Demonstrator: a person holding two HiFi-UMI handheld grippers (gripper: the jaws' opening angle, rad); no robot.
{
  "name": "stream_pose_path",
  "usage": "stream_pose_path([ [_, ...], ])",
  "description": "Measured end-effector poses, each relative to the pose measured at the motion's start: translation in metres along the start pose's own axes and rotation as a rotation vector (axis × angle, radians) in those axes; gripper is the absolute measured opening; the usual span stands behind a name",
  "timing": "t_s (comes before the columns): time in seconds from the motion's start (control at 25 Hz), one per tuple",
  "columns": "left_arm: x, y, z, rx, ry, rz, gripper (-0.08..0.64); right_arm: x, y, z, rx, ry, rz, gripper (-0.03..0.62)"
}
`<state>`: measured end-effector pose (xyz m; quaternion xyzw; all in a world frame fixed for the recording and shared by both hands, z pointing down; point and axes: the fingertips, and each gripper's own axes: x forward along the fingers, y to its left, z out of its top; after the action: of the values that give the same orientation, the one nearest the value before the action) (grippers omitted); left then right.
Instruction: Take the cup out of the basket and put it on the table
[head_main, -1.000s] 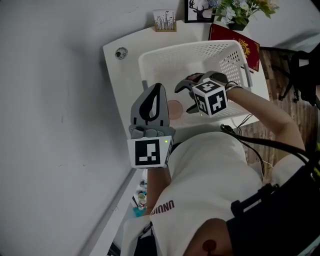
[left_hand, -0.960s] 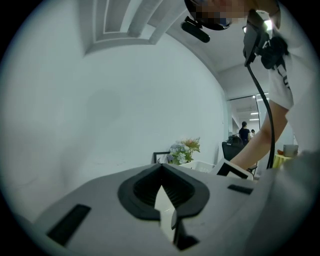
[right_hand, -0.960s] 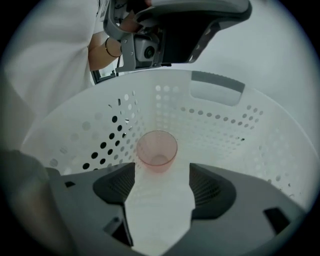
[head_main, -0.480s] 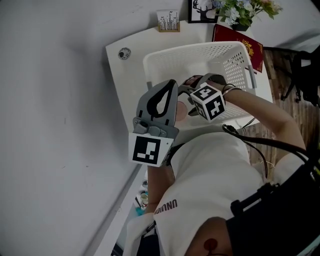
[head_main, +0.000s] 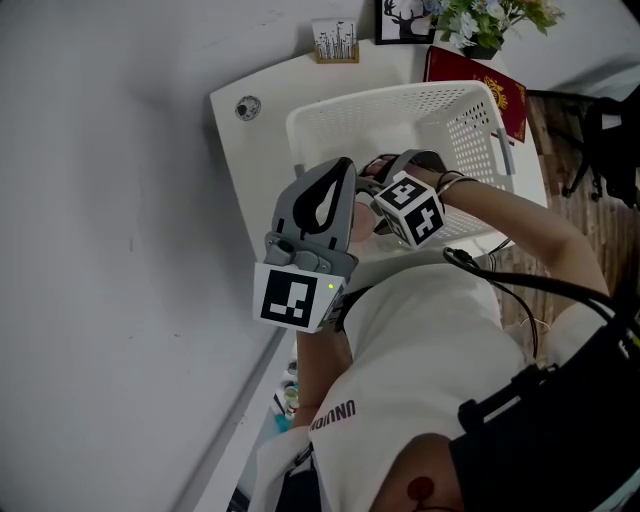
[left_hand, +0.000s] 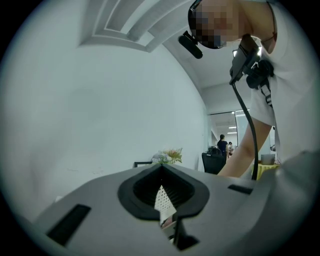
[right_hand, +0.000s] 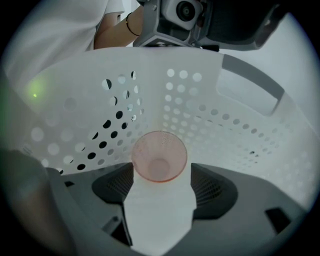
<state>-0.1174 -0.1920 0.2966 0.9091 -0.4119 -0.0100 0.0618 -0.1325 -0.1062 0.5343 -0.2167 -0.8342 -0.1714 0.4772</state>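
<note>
Cup (right_hand: 159, 156) is inside the basket (head_main: 400, 96), not out yet. It's pink and see-through, and looks to be lying on its side on the basket floor by the perforated wall, mouth facing the R gripper cam.

L to R in head view:

- **Table:** The white table (head_main: 238, 150) has bare surface left of the basket, prob the drop spot for the cup.
- **Left gripper:** The left gripper (head_main: 340, 172) is held up above the table edge w/ jaws together and nothing btwn them. It seems parked clear of the basket since this is a one-gripper pick. It also blocks the head cam's line to the cup.
- **Right gripper:** The right gripper (right_hand: 161, 175) is reached down into the basket, marker cube (head_main: 410, 210) up. Its jaws are spread wide, one each side of the cup's rim. Pads aren't pressing, so no grip yet. The wide spread is there to clear the cup mouth, and it's lined up w/ the cup axis so closing should catch the rim sides.
- **Far right:** A red booklet (head_main: 492, 95) lies behind the basket's far right corner and plays no part.

Next, as I judge it: close on the cup gently, as the thin wall may flex or skid twd the basket wall.
</note>
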Motion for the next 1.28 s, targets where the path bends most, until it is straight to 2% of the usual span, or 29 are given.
stream_pose_path([
  [0.6, -0.001, 0.005, -0.001, -0.013, -0.002, 0.009, 0.012, 0.011, 0.002, 0.006, -0.001, -0.041, 0.043, 0.359],
  [0.76, -0.004, 0.008, -0.005, 0.037, 0.001, -0.004, 0.012, 0.013, 0.0, 0.01, 0.002, -0.063, 0.054, 0.359],
  [1.28, -0.004, 0.01, -0.005, 0.03, 0.0, 0.006, 0.012, 0.013, 0.0, 0.011, -0.016, -0.113, 0.064, 0.36],
])
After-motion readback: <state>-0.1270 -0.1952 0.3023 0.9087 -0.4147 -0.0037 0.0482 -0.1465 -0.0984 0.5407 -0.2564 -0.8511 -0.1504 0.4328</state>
